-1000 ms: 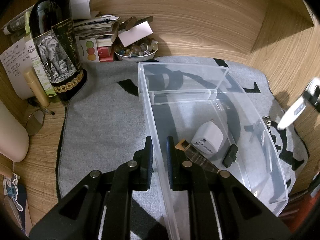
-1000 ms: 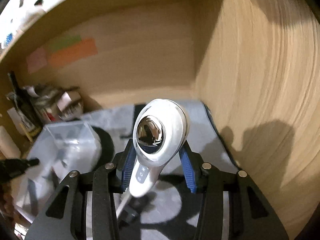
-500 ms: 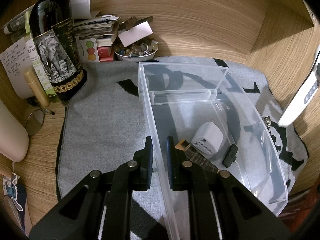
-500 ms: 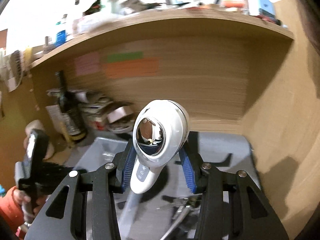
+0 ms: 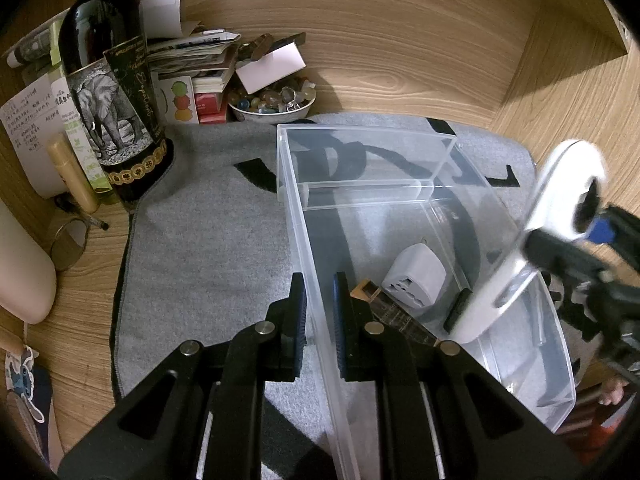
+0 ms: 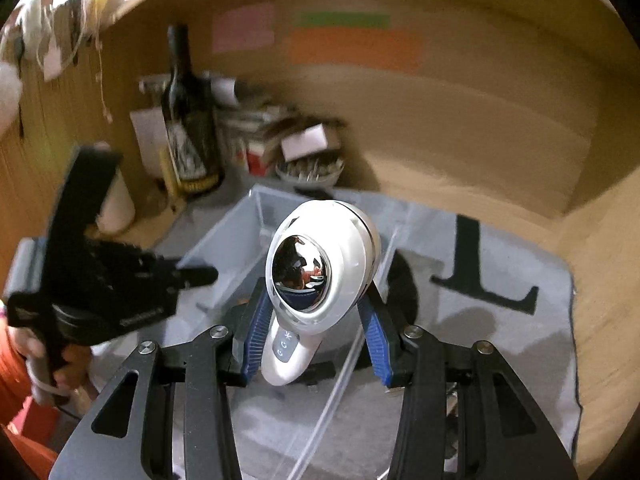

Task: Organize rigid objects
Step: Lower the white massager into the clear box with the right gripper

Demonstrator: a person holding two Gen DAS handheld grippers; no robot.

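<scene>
A clear plastic bin [image 5: 416,184] stands on the grey mat [image 5: 208,240]. My left gripper [image 5: 320,312] is shut on the bin's near left wall. Inside the bin lie a white travel adapter [image 5: 416,280], a small black piece [image 5: 458,312] and a dark brown strip [image 5: 392,312]. My right gripper [image 6: 316,332] is shut on a white handheld device with a mirror-like metal head [image 6: 320,272]. That device [image 5: 532,248] hangs over the bin's right side, its handle dipping inside. The left gripper [image 6: 192,276] shows blurred at the bin [image 6: 240,240] in the right wrist view.
A dark wine bottle [image 5: 108,92] with an elephant label stands at the back left, beside stacked papers and boxes [image 5: 192,64] and a bowl of stones [image 5: 272,100]. Wooden walls [image 5: 560,92] close the back and right. A person's hand in an orange sleeve [image 6: 24,364] holds the left gripper.
The right gripper has carried the white device leftwards from the right wall to above the bin's right side, rolling as it went. The left gripper and bin have stayed still.
</scene>
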